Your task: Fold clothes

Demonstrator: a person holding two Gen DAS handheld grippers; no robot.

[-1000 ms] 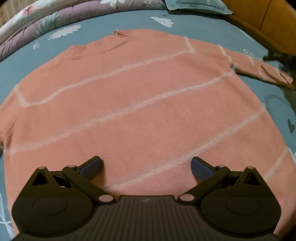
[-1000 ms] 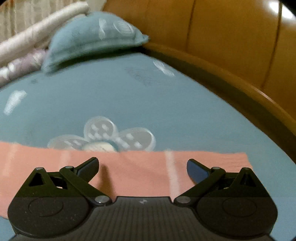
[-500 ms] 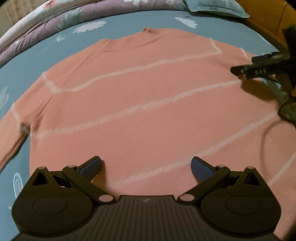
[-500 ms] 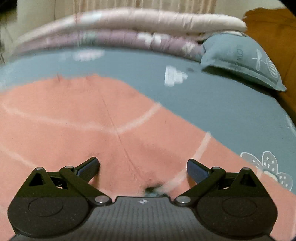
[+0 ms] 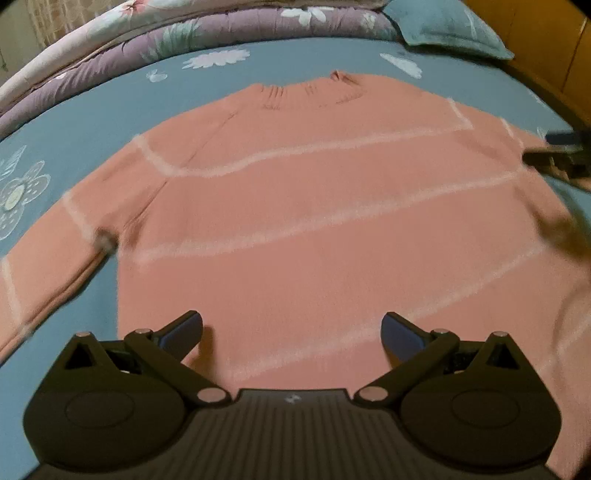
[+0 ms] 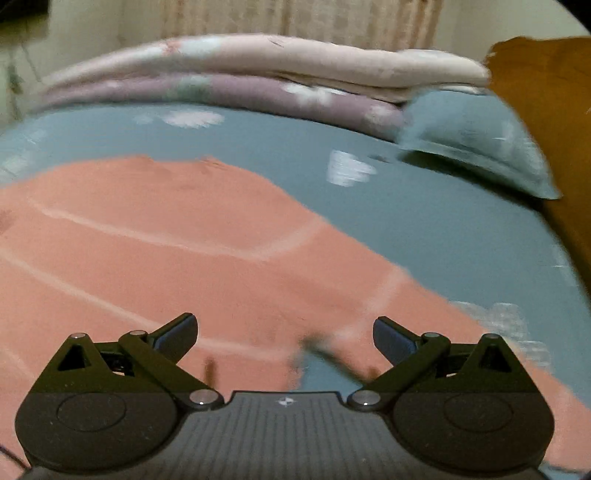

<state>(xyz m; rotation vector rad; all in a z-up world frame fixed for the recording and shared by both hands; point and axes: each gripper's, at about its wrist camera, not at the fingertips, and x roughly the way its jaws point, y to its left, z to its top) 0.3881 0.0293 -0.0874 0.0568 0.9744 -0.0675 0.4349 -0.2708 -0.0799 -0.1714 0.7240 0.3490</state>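
- Sweater [image 5: 332,229], salmon pink with thin pale stripes, lies spread flat on the teal bedsheet [image 5: 110,110], its ribbed collar pointing toward the far side of the bed.
- Its body fills most of my left wrist view; one sleeve [image 5: 48,266] runs off toward the lower left edge, lying on the sheet beside the body.
- My left gripper [image 5: 291,328] hangs over the lower part of the sweater with both fingers spread wide and nothing between them; I cannot tell whether the tips touch the knit.
- My right gripper [image 6: 284,332] is likewise spread wide and empty, over the sweater's right side where the other sleeve [image 6: 424,314] branches off.
- Between the right fingers I see pink knit and a small patch of teal sheet at the armpit; that view is blurred.
- In the left wrist view, a dark part of the right gripper shows at the far right edge, over the sweater's shoulder area.
- Beyond the sweater, a folded quilt [image 5: 184,33], purple and cream with a floral print, lies along the far edge of the bed.
- Beside it sits a teal pillow [image 6: 480,147], next to the wooden headboard [image 6: 546,110].
- White flower prints dot the sheet around the sweater.
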